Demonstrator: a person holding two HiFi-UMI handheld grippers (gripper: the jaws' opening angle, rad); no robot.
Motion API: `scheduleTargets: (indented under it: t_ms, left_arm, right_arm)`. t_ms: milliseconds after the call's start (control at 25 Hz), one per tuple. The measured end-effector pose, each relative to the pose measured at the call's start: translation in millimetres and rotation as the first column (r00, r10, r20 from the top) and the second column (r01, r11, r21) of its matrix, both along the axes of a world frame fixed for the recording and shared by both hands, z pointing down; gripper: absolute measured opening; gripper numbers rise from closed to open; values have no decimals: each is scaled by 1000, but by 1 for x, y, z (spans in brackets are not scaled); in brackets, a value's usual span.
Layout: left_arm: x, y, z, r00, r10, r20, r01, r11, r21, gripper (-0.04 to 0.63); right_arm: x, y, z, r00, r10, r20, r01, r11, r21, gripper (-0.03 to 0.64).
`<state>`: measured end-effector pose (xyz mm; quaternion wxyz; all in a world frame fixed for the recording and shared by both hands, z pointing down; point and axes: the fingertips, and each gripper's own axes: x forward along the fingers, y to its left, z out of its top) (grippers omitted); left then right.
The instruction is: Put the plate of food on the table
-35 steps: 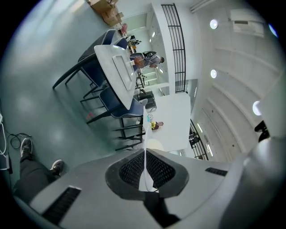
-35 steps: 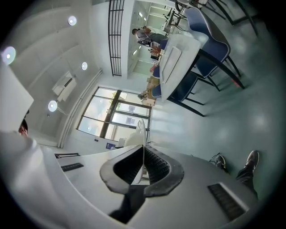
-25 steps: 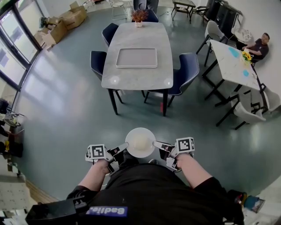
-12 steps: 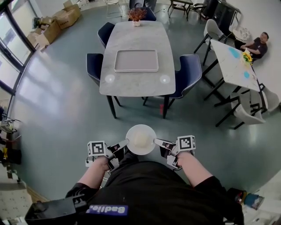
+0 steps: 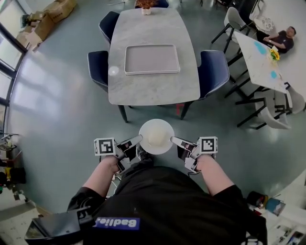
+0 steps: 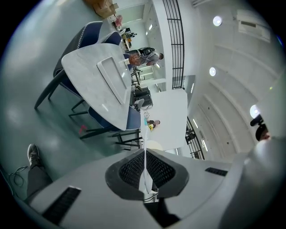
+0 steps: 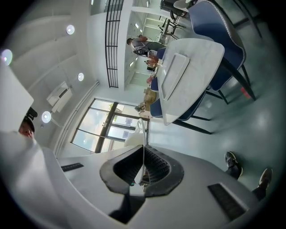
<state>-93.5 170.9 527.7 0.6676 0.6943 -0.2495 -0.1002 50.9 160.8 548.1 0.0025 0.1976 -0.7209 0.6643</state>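
White and glossy, the round plate hangs over the grey-green floor, near the person and short of the table, with a pale mound of food at its centre. The left gripper is clamped on the plate's left rim and the right gripper on its right rim. Each gripper view shows the thin rim edge-on, pinched between two dark, ribbed pads. Each gripper carries a cube with black-and-white square markers.

Farther off stands the table, a rounded rectangle with a pale, marbled stone top on dark legs. A shallow, light rectangular tray with rounded corners lies on its middle. Dark blue padded chairs stand at its sides, one on the left and one on the right. To the far right is a second white table with a person sitting beyond it. Brown cardboard boxes lie at the far left.

Compared with a second ago, the marbled table sits lower and larger in the head view, so its near edge is now closer to the plate. The potted plant at its far end has slid almost off the top of the picture. The plate is level, as it was, and both grippers hold the same spots on its rim.
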Motion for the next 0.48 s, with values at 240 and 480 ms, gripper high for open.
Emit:
scheduleTargets:
  t_ms: [240,480]
  left_arm:
    - [-23,-37,-6,998,58,-38,-57,998,34,15]
    - [-41,-54,-8,993,101,-65,-100,995,9,15]
  right_arm:
    - [-29,-32,-15,999,32,8,-32,998,57,18]
    - [-50,-46,-18,998,71,-1,-71,997,44,18]
